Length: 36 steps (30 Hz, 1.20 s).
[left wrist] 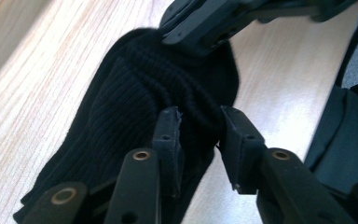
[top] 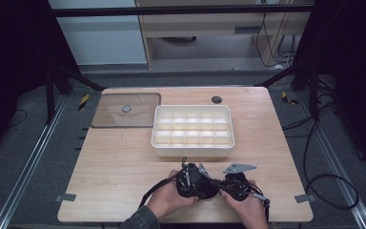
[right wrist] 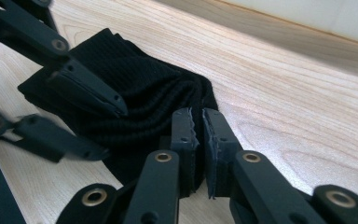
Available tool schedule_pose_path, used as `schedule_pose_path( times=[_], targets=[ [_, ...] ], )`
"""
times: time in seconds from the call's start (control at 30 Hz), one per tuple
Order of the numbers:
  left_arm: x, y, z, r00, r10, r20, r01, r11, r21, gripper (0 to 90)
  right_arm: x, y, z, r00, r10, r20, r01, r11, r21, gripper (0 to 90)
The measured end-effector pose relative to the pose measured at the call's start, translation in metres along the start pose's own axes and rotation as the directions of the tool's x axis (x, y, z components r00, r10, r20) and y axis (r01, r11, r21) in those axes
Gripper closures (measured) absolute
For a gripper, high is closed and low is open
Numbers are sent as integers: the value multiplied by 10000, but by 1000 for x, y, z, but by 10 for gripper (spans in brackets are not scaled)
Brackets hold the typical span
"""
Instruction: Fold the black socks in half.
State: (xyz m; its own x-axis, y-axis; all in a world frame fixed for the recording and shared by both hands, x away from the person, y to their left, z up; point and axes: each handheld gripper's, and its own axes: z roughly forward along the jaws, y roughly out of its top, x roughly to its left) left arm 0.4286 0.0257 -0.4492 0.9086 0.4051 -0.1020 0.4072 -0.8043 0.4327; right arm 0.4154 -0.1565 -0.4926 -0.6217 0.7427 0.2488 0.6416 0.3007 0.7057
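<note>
While both claws worked the black ribbed sock (top: 201, 187) at the worktop's (top: 124, 162) near edge, we noted grips: left claw (left wrist: 200, 128) partly open, straddling a fold; right claw (right wrist: 201, 135) nearly closed, pinching the sock's edge. Best practice, we judged: keep the pinch firm, gather evenly (ribbing bunches easily), then carry it to the white divided tray (top: 192, 150).

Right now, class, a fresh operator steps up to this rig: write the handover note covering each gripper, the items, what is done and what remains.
Left gripper: jaws apart, straddling a bunched fold of the black ribbed cloth.
Right gripper: jaws nearly closed at the cloth's edge; grip unclear.
The cloth lies on the wooden table, in front of the white divided tray.
Done: cloth gathered.
Left: probably finish folding; the tray's compartments look empty.
</note>
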Motion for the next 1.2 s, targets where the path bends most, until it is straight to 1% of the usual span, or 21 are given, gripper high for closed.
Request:
schedule_pose_path(
  times=[0.07, 0.17, 0.2, 0.27, 0.33, 0.43, 0.5, 0.57, 0.63, 0.7, 0.77, 0.83, 0.87, 0.9, 0.93, 1.03, 1.07, 1.13, 1.2],
  targets=[
    [-3, 1, -4, 9999, 87, -82, -88, 9999, -93, 634, -1, 0, 0, 10000, -7, 50, 7, 10000, -9, 809],
    [-9, 3, -12, 9984, 366, -438, -374, 9991, -183, 593, 0, 0, 0, 9999, 115, 39, -115, 9999, 42, 795],
    [-10, 4, -14, 9980, 424, -478, -433, 9989, -179, 585, 0, 0, -1, 9999, 107, 26, -107, 9999, 29, 793],
    [-11, 4, -19, 9974, 441, -570, -458, 9986, -280, 566, 0, -1, 0, 10000, 42, 20, -42, 10000, 1, 789],
    [-11, 5, -24, 9968, 375, -701, -398, 9987, -313, 542, 0, -1, -1, 10000, 71, 34, -71, 10000, -3, 786],
    [-7, 4, -31, 9961, 265, -844, -300, 9987, -403, 525, 0, -1, -1, 10000, 8, 74, -8, 10000, -26, 779],
    [-3, 4, -37, 9947, 133, -1021, -186, 9985, -514, 511, 0, -1, -1, 9999, -40, 95, 41, 10000, -26, 775],
    [2, 2, -42, 9906, 0, -1368, -73, 9986, -532, 492, 1, -2, -2, 9999, -55, 116, 55, 10000, -16, 773],
    [7, -1, -45, 9837, -249, -1781, 162, 9986, -499, 457, 2, -2, -3, 9999, -48, 104, 49, 10000, -41, 773],
    [15, -8, -48, 9788, -592, -1959, 499, 9974, -518, 431, 2, -2, -3, 9999, -74, 114, 75, 10000, -45, 776],
    [22, -17, -50, 9738, -843, -2113, 746, 9958, -531, 405, 2, -3, -4, 9999, -68, 81, 68, 10000, -3, 779],
    [27, -27, -52, 9694, -1097, -2196, 990, 9933, -593, 416, 4, -3, -5, 10000, -21, -12, 21, 10000, 47, 780],
    [30, -33, -52, 9676, -1189, -2229, 1081, 9923, -603, 426, 4, -3, -5, 9999, -168, 20, 168, 9999, 35, 780],
    [32, -38, -53, 9658, -1332, -2225, 1214, 9904, -656, 429, 5, -3, -5, 9999, -145, -58, 145, 9999, 50, 780],
    [34, -43, -54, 9659, -1424, -2163, 1308, 9891, -673, 433, 6, -4, -5, 9998, -208, -22, 209, 9998, 80, 780],
    [36, -55, -55, 9662, -1628, -2000, 1524, 9861, -664, 442, 9, -5, -5, 9995, -285, -107, 286, 9995, 125, 763],
    [37, -59, -55, 9672, -1633, -1948, 1542, 9862, -610, 448, 10, -5, -5, 9996, -234, -135, 236, 9996, 163, 755],
    [37, -64, -54, 9695, -1708, -1756, 1626, 9848, -603, 449, 11, -5, -4, 9995, -277, -175, 280, 9995, 159, 747],
    [38, -67, -51, 9703, -1721, -1701, 1662, 9849, -480, 447, 12, -5, -4, 9992, -347, -197, 351, 9992, 186, 740]
  ],
)
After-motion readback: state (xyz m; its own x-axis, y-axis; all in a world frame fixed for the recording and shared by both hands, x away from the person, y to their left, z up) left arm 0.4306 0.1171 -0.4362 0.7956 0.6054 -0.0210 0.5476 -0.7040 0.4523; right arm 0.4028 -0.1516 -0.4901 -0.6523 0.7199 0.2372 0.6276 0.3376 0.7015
